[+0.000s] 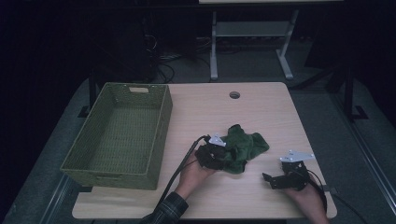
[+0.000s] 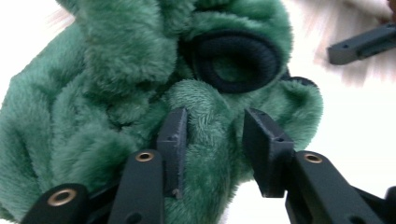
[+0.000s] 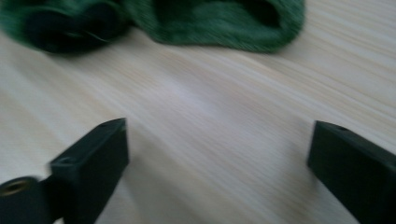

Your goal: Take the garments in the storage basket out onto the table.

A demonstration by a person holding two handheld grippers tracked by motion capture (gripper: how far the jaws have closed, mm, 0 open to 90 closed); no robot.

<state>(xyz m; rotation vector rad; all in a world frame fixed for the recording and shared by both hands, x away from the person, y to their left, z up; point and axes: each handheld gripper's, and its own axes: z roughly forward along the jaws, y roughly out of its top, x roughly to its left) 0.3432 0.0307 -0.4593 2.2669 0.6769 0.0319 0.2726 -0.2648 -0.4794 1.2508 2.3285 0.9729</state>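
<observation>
- High view: crumpled green plush fleece cloth (image 1: 240,147) at centre of frame on pale wooden table (image 1: 261,107), right of empty green woven basket (image 1: 119,135).
- Left gripper view: left gripper (image 2: 212,140) half-closed around a fold of fleece, left pad touching, right pad just clear; no firm hold yet.
- Right gripper (image 3: 219,154) wide, nothing between, over bare wood at lower right of high view.
- Advice: push deeper into the fold below the dark knit cuff (image 2: 233,60), pinch fully before lifting, keep the cable clear.

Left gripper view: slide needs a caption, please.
Left gripper straddling a fold of a fluffy green garment on the table.
</observation>
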